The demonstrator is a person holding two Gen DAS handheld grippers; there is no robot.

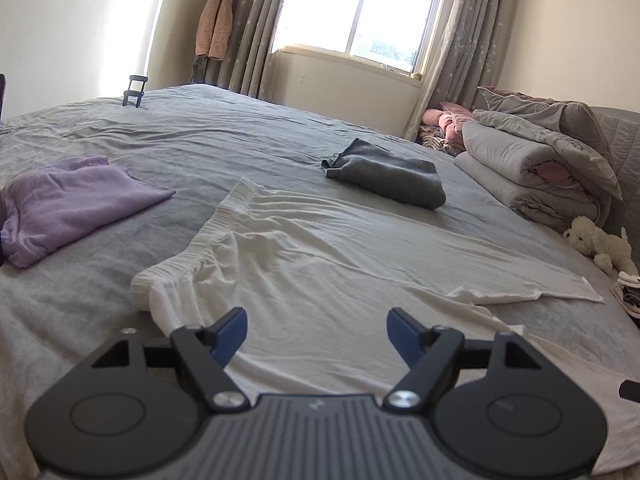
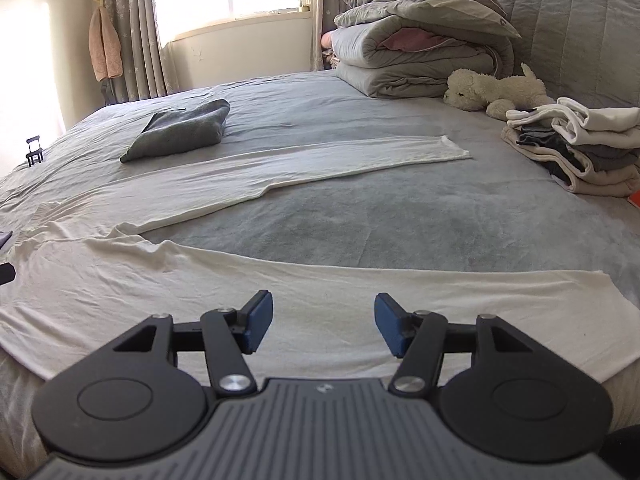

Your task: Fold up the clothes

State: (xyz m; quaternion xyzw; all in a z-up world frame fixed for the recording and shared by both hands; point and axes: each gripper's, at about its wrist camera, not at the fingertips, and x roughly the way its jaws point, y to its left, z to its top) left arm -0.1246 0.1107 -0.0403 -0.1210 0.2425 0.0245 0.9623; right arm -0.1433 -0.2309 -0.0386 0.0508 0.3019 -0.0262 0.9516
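Room: bedroom with a wide bed [image 1: 280, 132] under a grey sheet, a bright window [image 1: 360, 12] and grey curtains behind it.

Left wrist view, garment: white trousers [image 1: 320, 256] lie flat on the bed; the ribbed waistband [image 1: 208, 232] is at the left, the legs run away to the right, so the long axis goes left to right.
Left wrist view, claw: left claw [image 1: 316, 330] stands wide open over the seat of the trousers, gripping nothing.
Left wrist view, only here: folded lilac garment [image 1: 68, 208] at the left; the waistband itself.
Left wrist view, others: folded grey garment [image 1: 388, 178] beyond the trousers; rolled quilts [image 1: 532, 168] and a white plush dog [image 1: 600, 242] at the right.

Right wrist view, garment: two legs spread apart, the far one ending in a hem [image 2: 452, 150] at the right, the near one under the claw.
Right wrist view, claw: right claw [image 2: 324, 326] is wide open above the near leg, empty.
Right wrist view, only here: stack of folded clothes [image 2: 580, 148] at the right, just beside the plush dog.

Writing: none readable in either view.
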